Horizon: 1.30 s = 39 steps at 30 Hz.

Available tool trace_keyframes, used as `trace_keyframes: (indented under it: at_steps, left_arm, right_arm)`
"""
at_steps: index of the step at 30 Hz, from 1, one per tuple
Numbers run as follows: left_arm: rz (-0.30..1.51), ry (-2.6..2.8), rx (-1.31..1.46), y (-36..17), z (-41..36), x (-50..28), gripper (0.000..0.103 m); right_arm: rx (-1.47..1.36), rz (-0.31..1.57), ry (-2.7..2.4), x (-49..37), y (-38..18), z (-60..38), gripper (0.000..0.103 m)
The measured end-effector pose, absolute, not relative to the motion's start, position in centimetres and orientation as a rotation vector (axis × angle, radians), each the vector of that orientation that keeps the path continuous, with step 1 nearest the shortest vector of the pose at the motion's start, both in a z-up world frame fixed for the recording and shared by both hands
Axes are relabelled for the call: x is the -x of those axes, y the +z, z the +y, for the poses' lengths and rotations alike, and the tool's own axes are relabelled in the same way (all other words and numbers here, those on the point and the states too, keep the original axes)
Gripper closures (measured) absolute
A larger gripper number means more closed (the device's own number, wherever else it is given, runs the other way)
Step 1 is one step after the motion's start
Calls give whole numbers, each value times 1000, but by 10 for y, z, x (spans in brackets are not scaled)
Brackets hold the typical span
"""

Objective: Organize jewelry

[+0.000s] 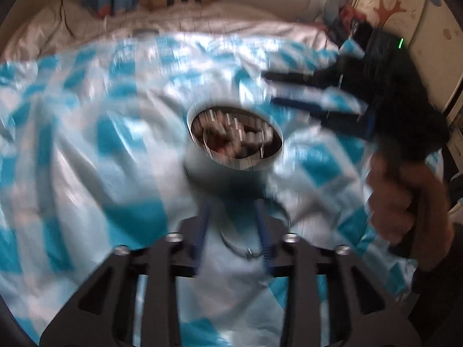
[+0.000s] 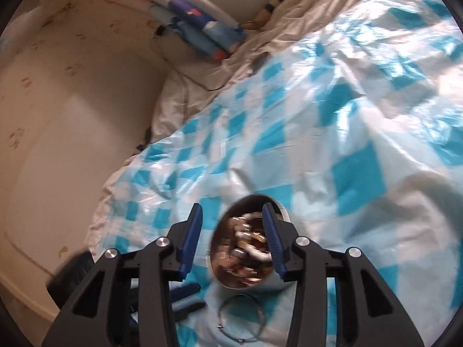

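Observation:
A round metal tin (image 1: pixel 231 156) full of jewelry sits on the blue-and-white checked bedspread (image 1: pixel 86 144). My left gripper (image 1: pixel 233 211) is open, its blue-padded fingers just in front of the tin. A thin wire hoop (image 1: pixel 240 245) lies on the bedspread between those fingers. My right gripper (image 1: pixel 269 89) is open, up right of the tin. In the right wrist view the right gripper (image 2: pixel 233 219) hovers open over the tin (image 2: pixel 246 248), with the wire hoop (image 2: pixel 240 318) below it and the left gripper's fingers (image 2: pixel 185 297) at lower left. Both views are motion-blurred.
A person's hand (image 1: pixel 405 196) holds the right gripper's handle. Blue folded fabric (image 2: pixel 199 37) and a cable (image 2: pixel 185 72) lie at the bed's head. A cream wall (image 2: pixel 72 144) runs along the bed's left side. A decorated cabinet (image 1: pixel 405 8) stands at right.

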<state>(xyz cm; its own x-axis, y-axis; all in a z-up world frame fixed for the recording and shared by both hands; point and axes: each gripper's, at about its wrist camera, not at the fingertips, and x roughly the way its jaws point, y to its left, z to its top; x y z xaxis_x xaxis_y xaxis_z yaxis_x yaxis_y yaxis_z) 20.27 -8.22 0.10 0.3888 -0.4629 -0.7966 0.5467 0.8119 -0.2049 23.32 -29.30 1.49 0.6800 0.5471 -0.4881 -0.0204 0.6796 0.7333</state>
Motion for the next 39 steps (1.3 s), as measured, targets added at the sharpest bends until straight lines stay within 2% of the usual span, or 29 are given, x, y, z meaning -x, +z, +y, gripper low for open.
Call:
trace_keyframes:
  at_steps: [5,6,7,8,10,20,27,29,31,33,34,39]
  left_arm:
    - [980,-578,-226,-23,-102,-193,69]
    - [980,-571,-229,-23,-102,-193,72]
    - [982,-561,-228,-22,-100,-193,89]
    - [986,-559,-225,-22,-98,-193,98]
    - [988,-568,-204,-19,-94,-194,101]
    - [881,-658,-26,40,-66,-196,101]
    - [870,-562,-25,45,-87,-235,100]
    - [899,-529,-32,36,-95,-251,96]
    - [916,-513,-5,31,-93,-255,89]
    - [898,-505,35,32,-81,-247,68]
    - [887,-491,36,31,-77,-241,52]
    - [884,-414,-10,15,-45,-190,41]
  right_arm:
    - [-828,738,330,-210,17,-309,48]
    - [-837,741,326,-208,17,-311,48]
    - [-850,749,319,-204,16,-314,48]
    - [-865,752,315,-200,15,-317,48]
    - [-904,747,312,-192,13,-322,48]
    - [-987,690,334,-162,23,-332,48]
    - [-972,710,347,-168,22,-323,48]
    - [-967,714,341,-169,22,-324,46]
    - [-958,710,322,-168,23,-325,38]
    - [-950,709,313,-168,23,-326,38]
    - [-942,713,310,-169,22,-325,38]
    - [-718,813,173,-172,13,-306,34]
